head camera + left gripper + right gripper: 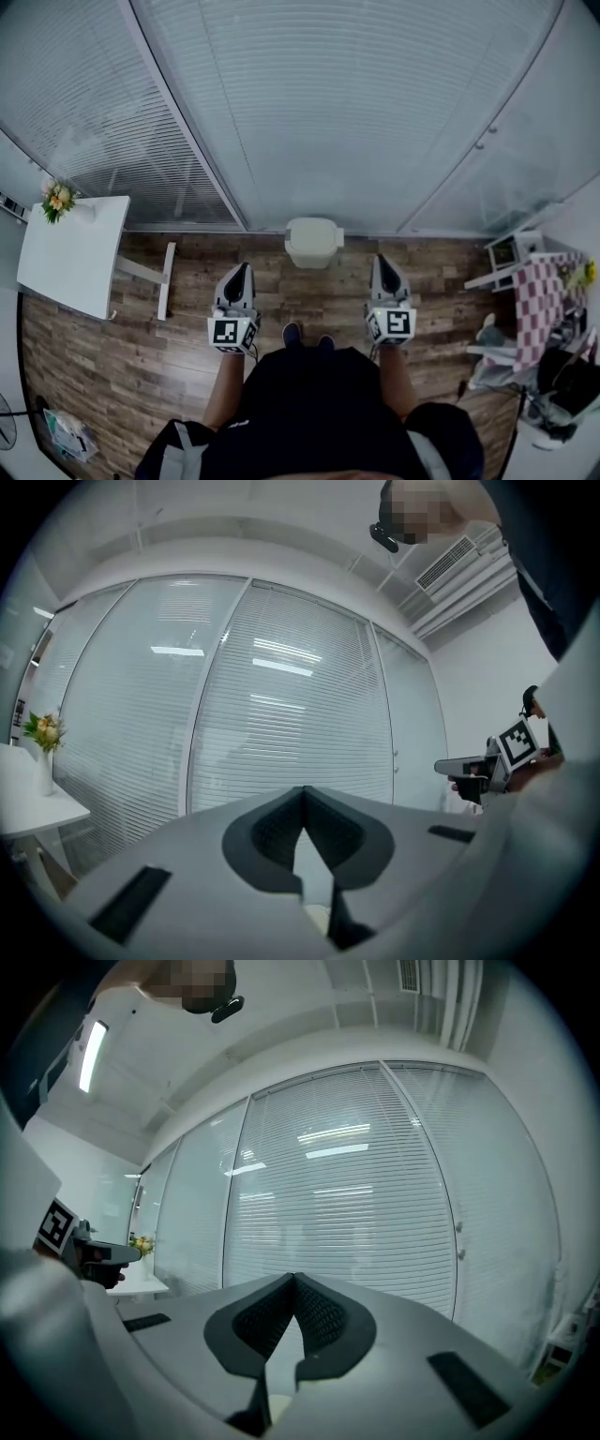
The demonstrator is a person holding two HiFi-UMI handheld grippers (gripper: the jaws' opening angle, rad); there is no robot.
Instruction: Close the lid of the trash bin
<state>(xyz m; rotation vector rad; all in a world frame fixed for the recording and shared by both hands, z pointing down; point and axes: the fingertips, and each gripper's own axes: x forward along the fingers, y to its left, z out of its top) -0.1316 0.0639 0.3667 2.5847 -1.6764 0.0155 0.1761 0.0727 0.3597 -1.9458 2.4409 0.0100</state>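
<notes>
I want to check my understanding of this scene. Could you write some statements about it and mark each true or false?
The trash bin stands on the floor against the glass wall. True.
The right gripper holds the bin's lid. False: its jaws are shut on nothing, away from the bin.
The flowers stand on the white table. True.
The left gripper is wide open. False: its jaws are together.

Dark wood-plank floor (122,366), glass walls with shut blinds (356,112) all round. White table (70,253) on the left, flowers (56,199) at its corner, checkered cloth (536,300) far right. Ceiling strip light (92,1054) is on.
</notes>
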